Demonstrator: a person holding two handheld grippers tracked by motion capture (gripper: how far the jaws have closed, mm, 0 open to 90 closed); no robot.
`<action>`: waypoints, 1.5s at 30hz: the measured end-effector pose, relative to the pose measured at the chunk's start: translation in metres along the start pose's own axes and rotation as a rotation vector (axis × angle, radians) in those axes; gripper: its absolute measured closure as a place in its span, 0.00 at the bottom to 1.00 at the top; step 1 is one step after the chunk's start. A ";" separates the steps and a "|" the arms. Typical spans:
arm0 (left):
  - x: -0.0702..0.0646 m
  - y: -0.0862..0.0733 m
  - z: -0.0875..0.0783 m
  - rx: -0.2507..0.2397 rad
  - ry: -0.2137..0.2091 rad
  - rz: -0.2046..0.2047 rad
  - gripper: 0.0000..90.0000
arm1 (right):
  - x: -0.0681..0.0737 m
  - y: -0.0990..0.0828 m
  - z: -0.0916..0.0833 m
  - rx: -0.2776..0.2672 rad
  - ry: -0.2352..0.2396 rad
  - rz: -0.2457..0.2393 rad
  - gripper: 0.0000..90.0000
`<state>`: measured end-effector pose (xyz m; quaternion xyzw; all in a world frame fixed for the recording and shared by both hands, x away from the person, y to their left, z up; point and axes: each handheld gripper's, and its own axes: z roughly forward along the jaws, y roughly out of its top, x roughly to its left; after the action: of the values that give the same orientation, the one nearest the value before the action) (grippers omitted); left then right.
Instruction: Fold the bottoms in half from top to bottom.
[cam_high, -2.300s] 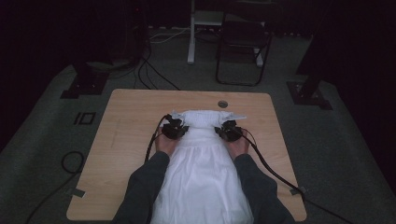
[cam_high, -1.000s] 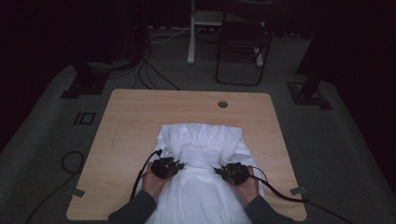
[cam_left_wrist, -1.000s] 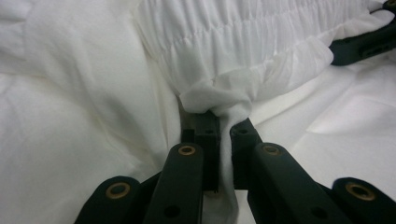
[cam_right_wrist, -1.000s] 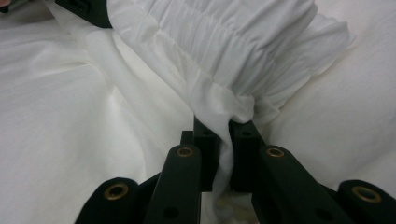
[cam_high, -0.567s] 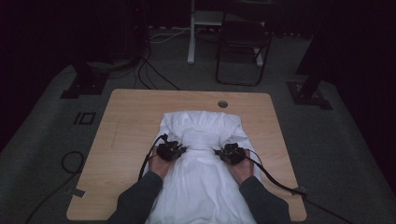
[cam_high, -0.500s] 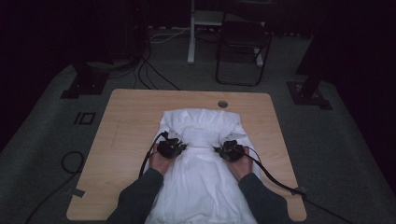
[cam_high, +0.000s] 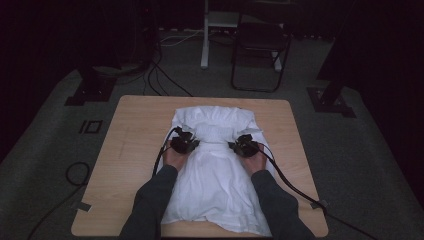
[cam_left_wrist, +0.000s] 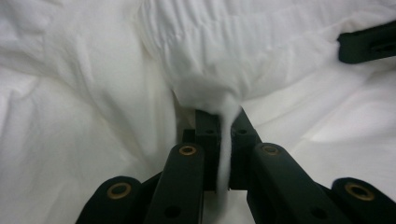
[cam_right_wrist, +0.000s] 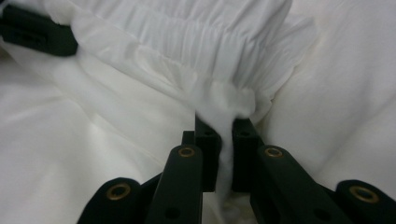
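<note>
Both grippers, left and right, now farther up the light wooden table than a second ago, each pinching the gathered band of the white cotton garment, apparently carrying it forward for folding

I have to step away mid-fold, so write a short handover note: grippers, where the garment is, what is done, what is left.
Left gripper: shut on the white garment, a pinch of fabric between its jaws.
Right gripper: shut on the same garment, at the gathered elastic band.
Garment: spread along the middle of the wooden table, near end at the near edge. The gathered band is held partway up the cloth, between the two grippers.
Done: both sides gripped, band lifted over the garment.
Left: probably lay the held band down, let go, and smooth the fold. How the fold should end I cannot tell.
</note>
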<state>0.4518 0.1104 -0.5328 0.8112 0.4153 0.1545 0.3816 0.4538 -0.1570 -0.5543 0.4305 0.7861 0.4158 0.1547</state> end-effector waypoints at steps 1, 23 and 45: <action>-0.002 0.001 -0.006 -0.019 -0.007 0.001 0.96 | 0.000 0.001 -0.005 -0.018 0.010 0.010 0.95; -0.046 -0.053 -0.043 0.046 -0.174 0.002 0.81 | 0.027 -0.056 -0.072 -0.007 0.117 -0.078 0.93; -0.017 -0.021 -0.013 0.093 -0.075 -0.076 0.98 | -0.007 -0.028 -0.039 0.094 -0.005 0.058 0.99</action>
<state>0.4221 0.1106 -0.5392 0.8171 0.4377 0.0899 0.3643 0.4192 -0.1908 -0.5539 0.4608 0.7916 0.3816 0.1242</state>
